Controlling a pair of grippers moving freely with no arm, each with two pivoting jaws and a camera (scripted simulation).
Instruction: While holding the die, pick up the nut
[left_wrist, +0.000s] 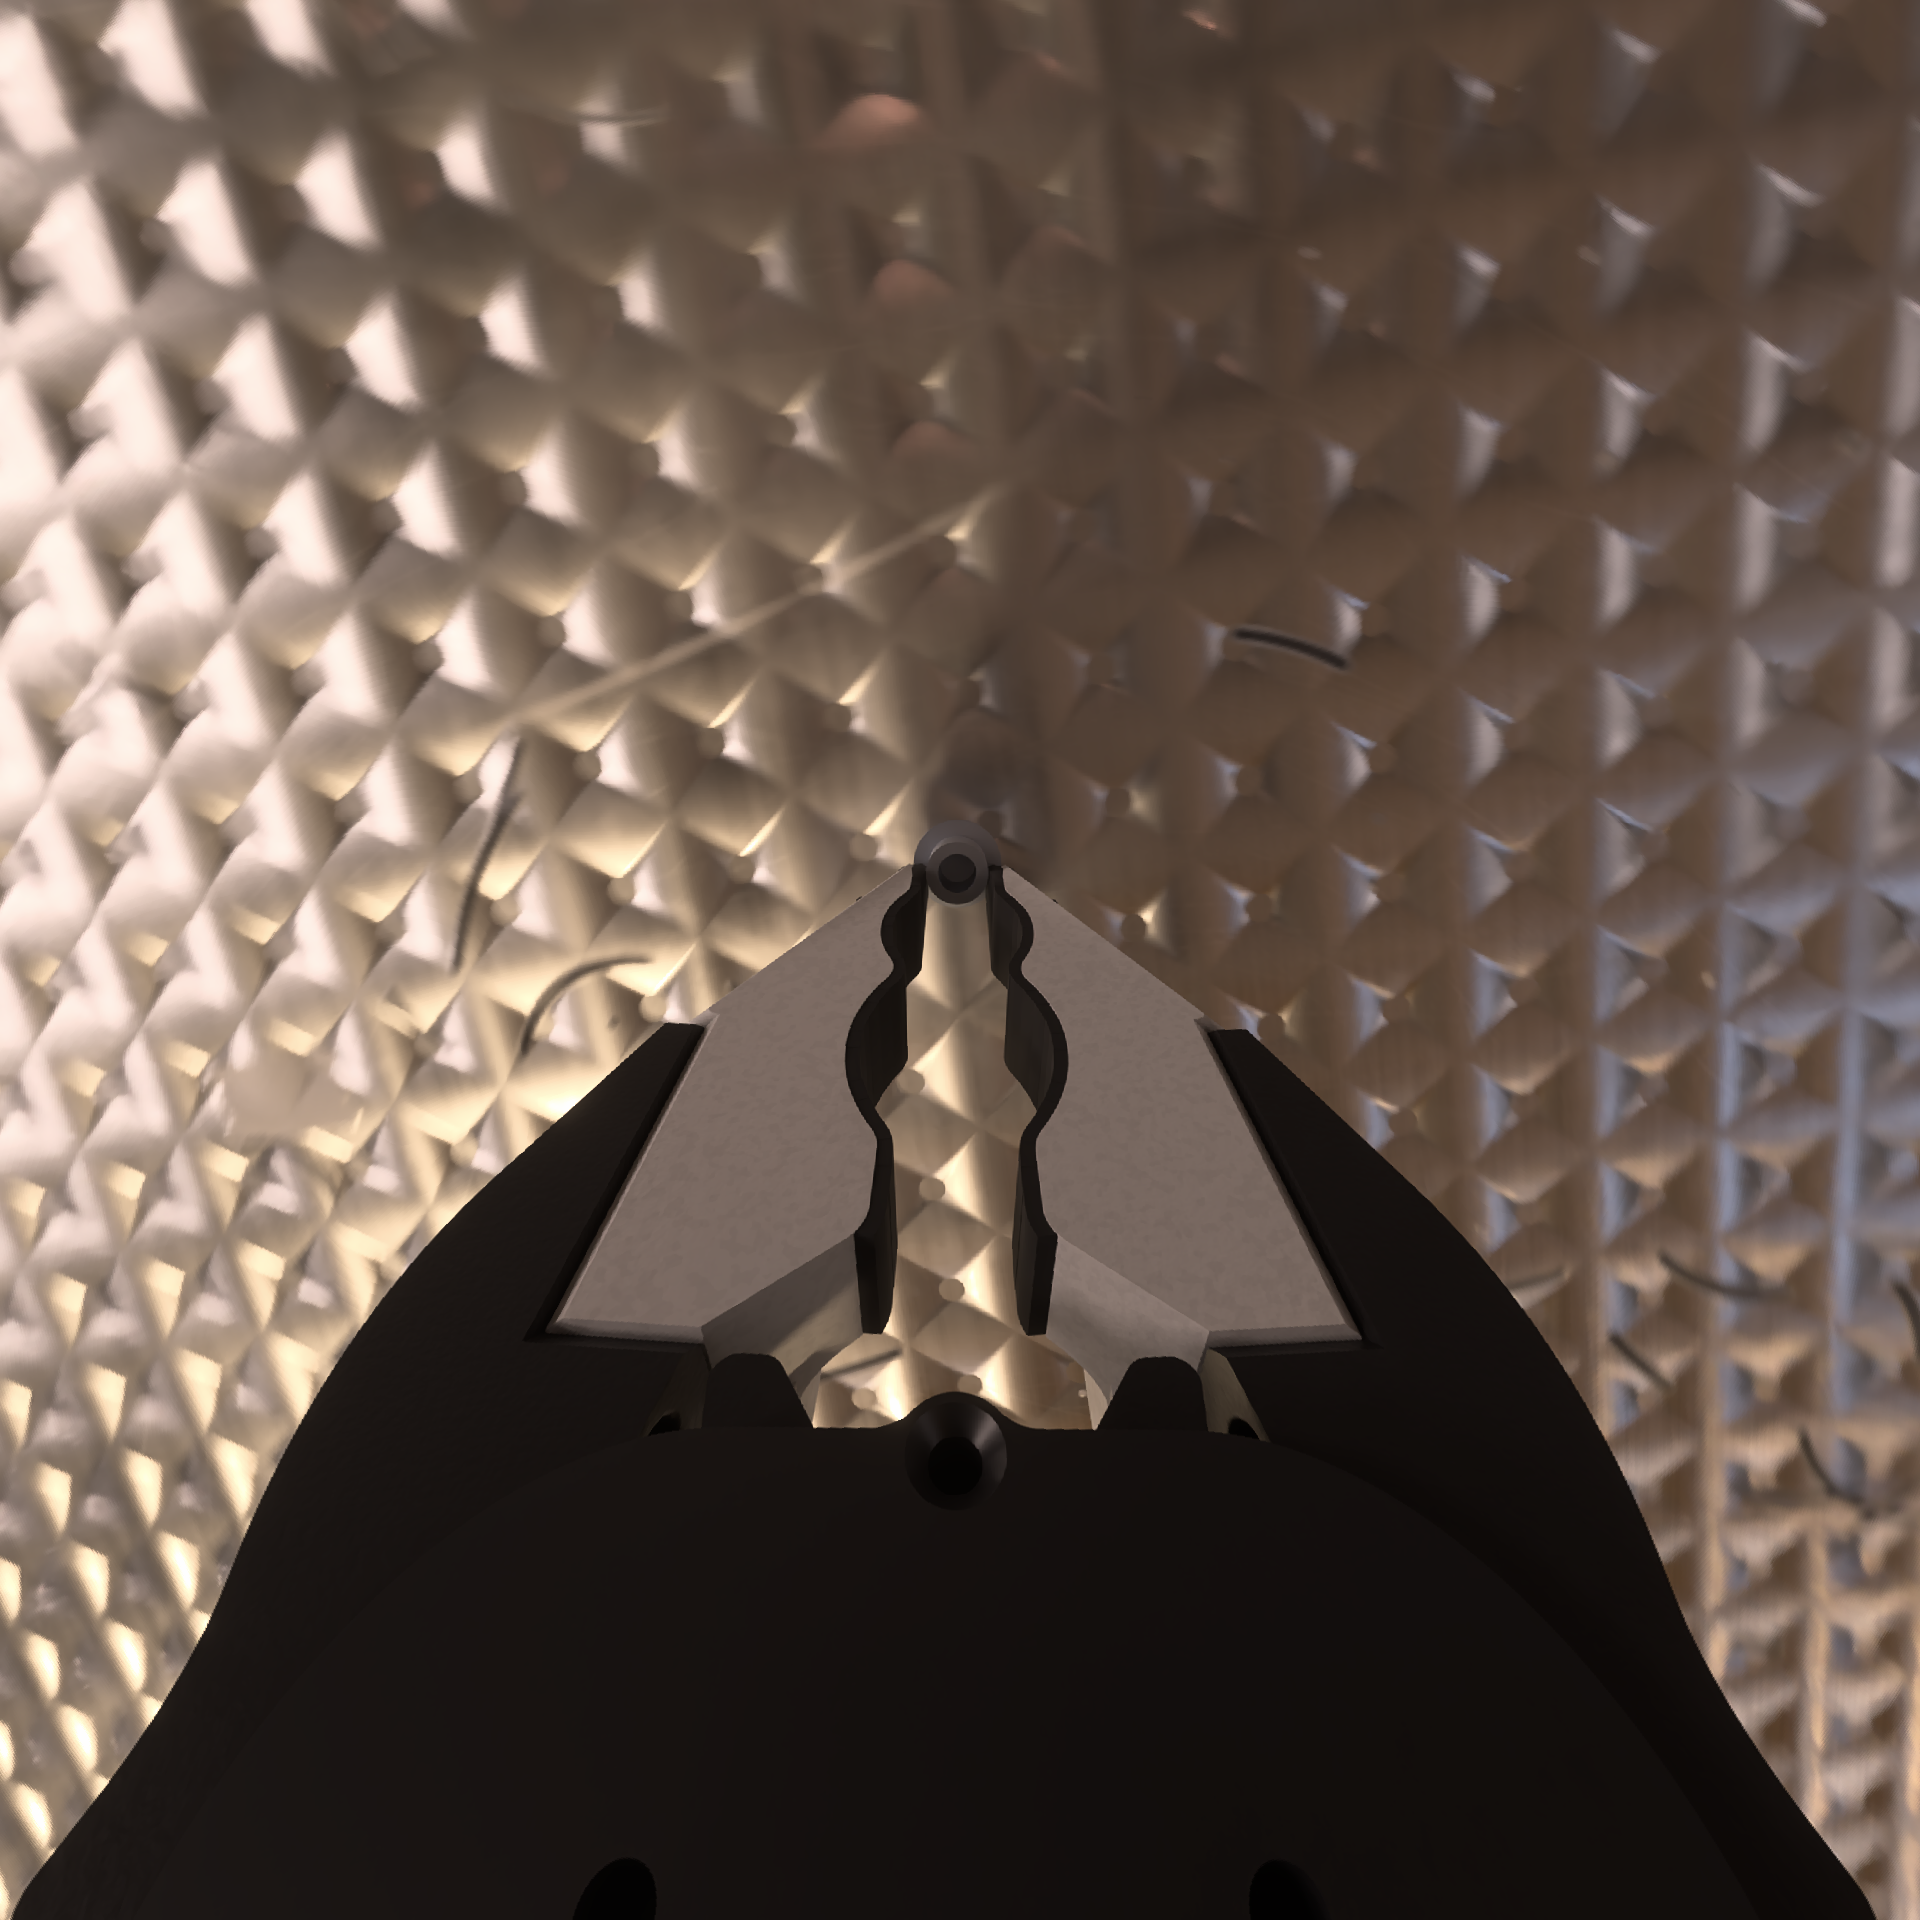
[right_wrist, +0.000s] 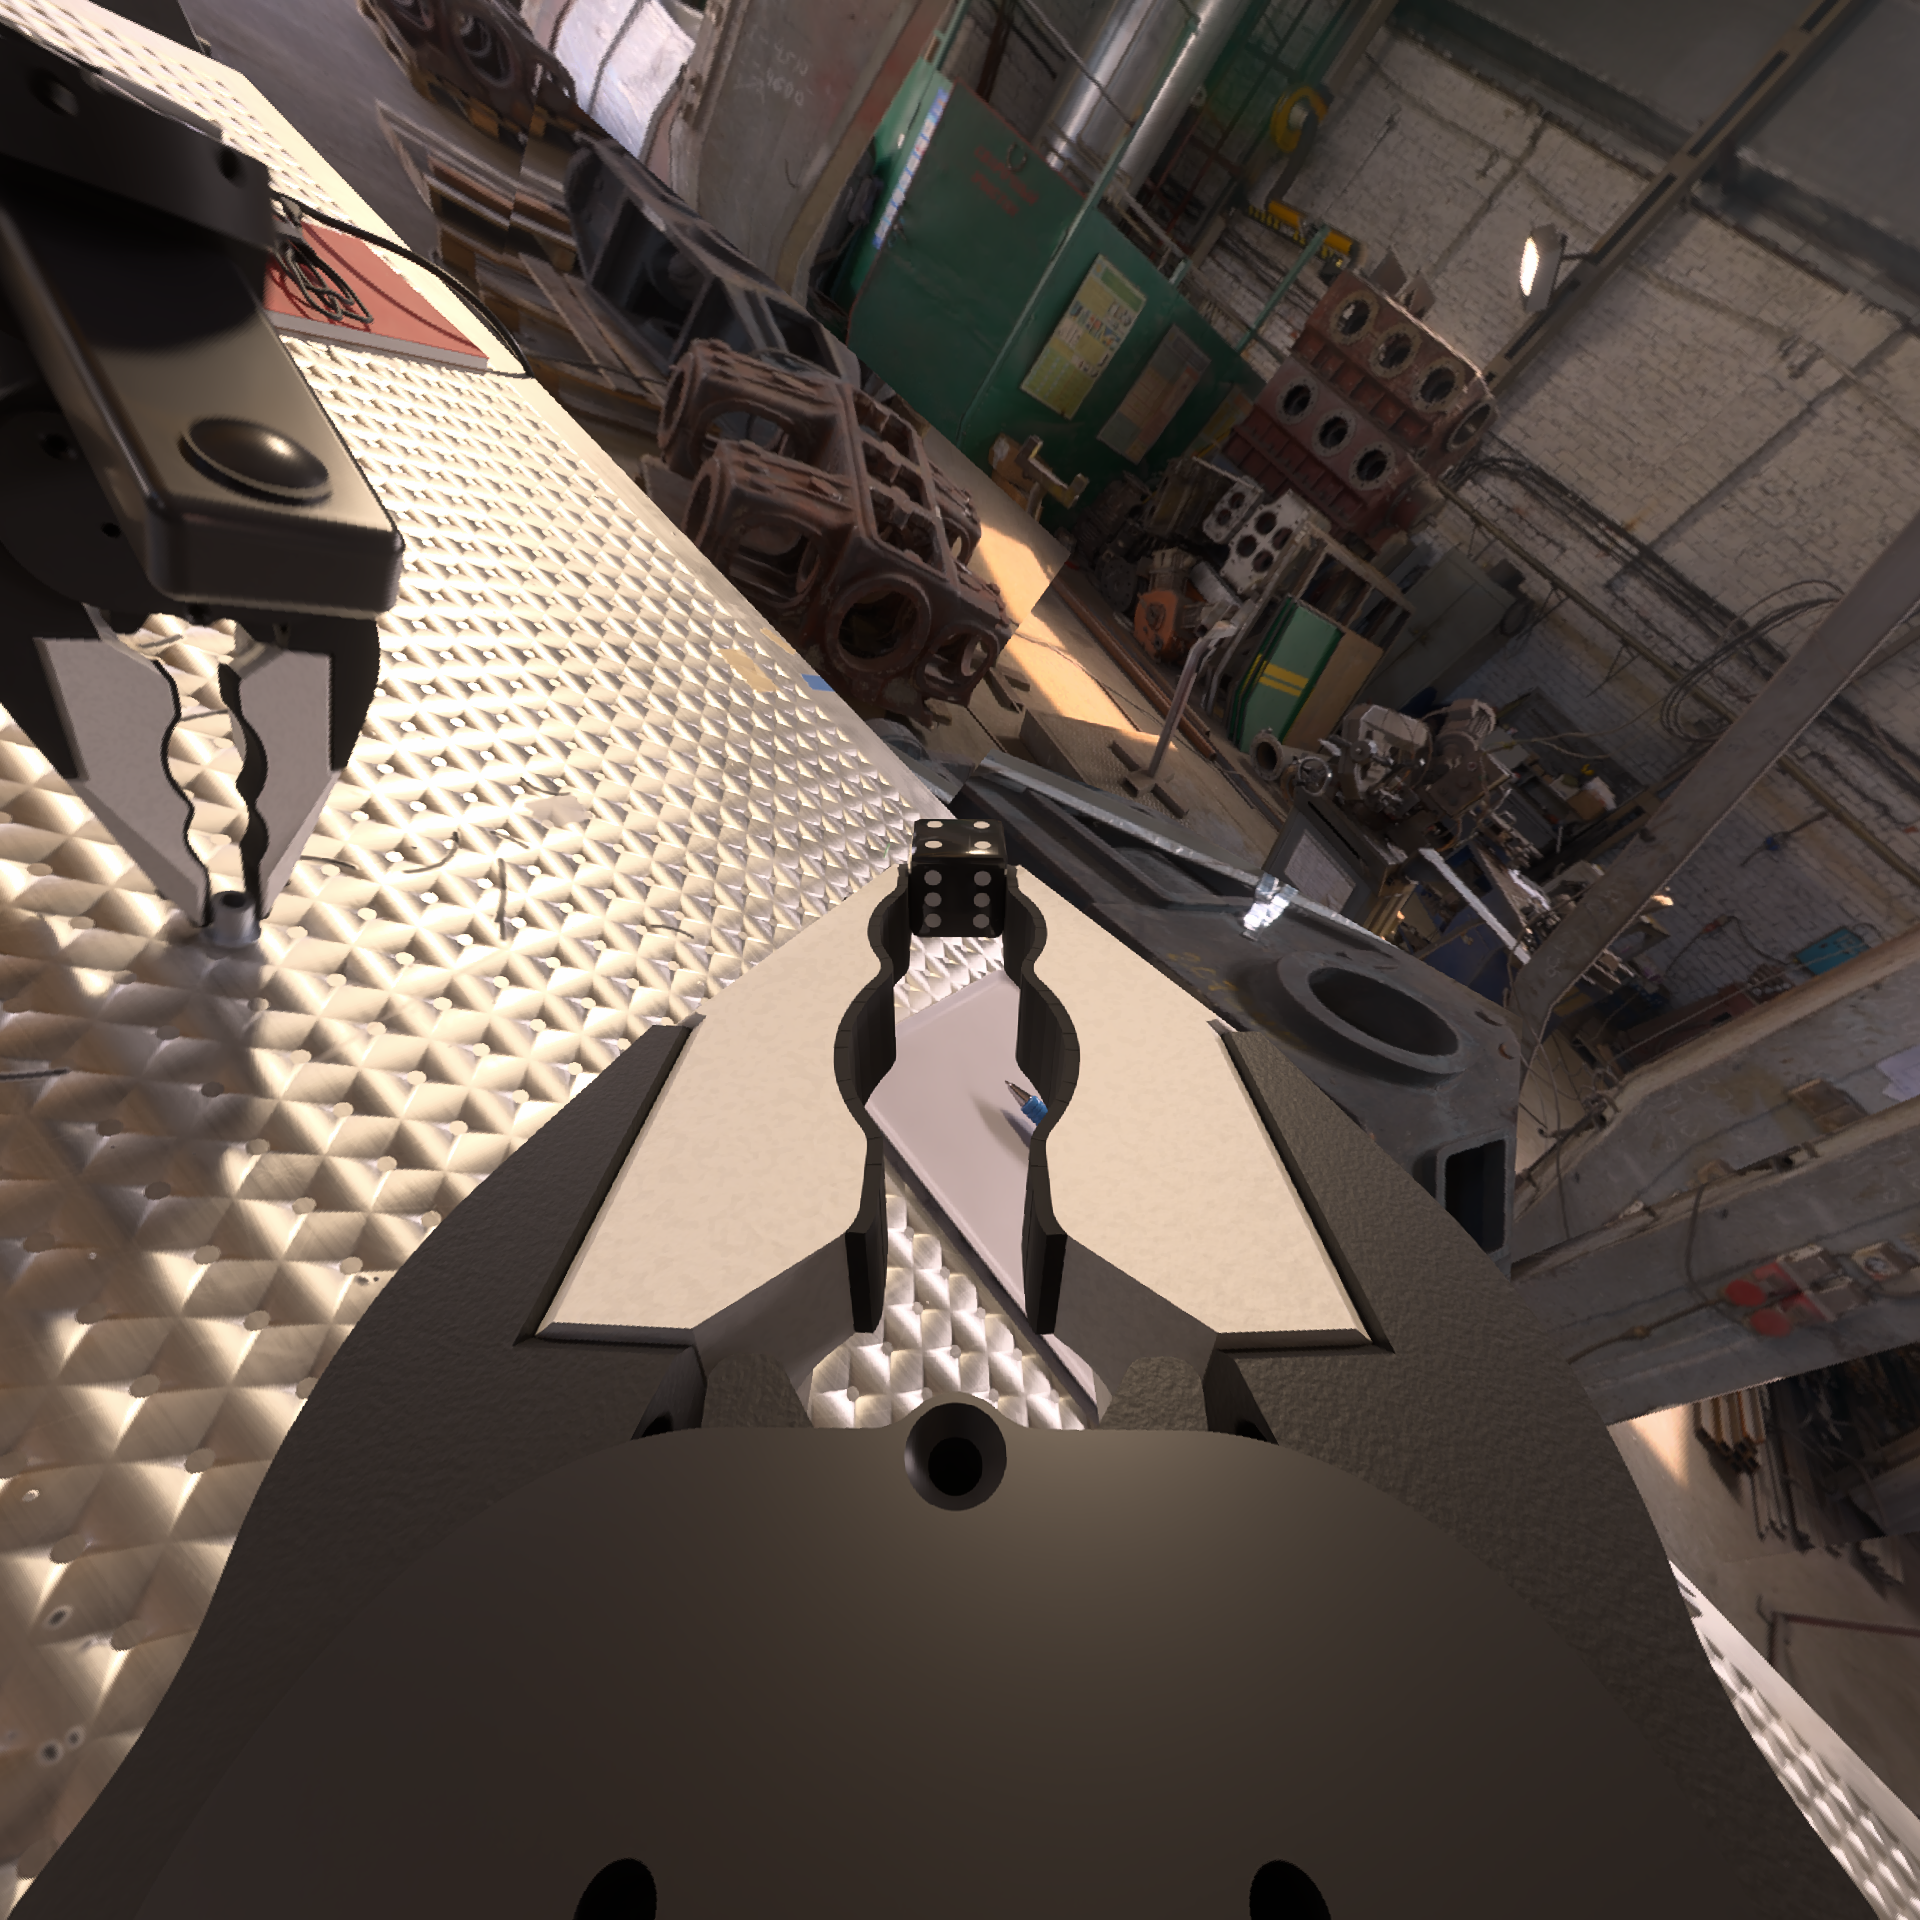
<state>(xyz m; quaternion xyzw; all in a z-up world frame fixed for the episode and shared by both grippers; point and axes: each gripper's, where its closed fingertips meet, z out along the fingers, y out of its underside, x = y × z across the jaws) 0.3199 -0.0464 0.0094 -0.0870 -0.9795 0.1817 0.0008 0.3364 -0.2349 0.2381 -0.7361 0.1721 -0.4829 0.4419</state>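
Behind the work surface stands a big workshop hall, with a green machine (right_wrist: 1023, 312), rusty metal castings (right_wrist: 831, 520) on the floor and a white brick wall with a lamp far right. Most of the right wrist view's left half is taken by the metal table (right_wrist: 540, 748), which has a shiny diamond pattern and many small holes, with some thin dark wire scraps lying on it. At the far left of that view the left gripper (right_wrist: 231, 902) points straight down to the table, and its two fingertips are pinched on a small grey nut (right_wrist: 231, 920), which stands on the table surface or just above it; I cannot tell if it is lifted. In the left wrist view the same nut (left_wrist: 957, 864) sits between the very ends of the fingers, with its dark hole facing the camera, and only the patterned table (left_wrist: 416, 520) fills the background. Behind this gripper, near the far table edge, lies a red flat mat (right_wrist: 384, 301). In the middle of the right wrist view the right gripper (right_wrist: 957, 878) holds a black die (right_wrist: 957, 875) with white dots between its fingertips, well apart from the nut. Below it, seen through the fingers, lies a white tray (right_wrist: 956, 1101) with a small blue pen-like thing (right_wrist: 1029, 1107) on it.
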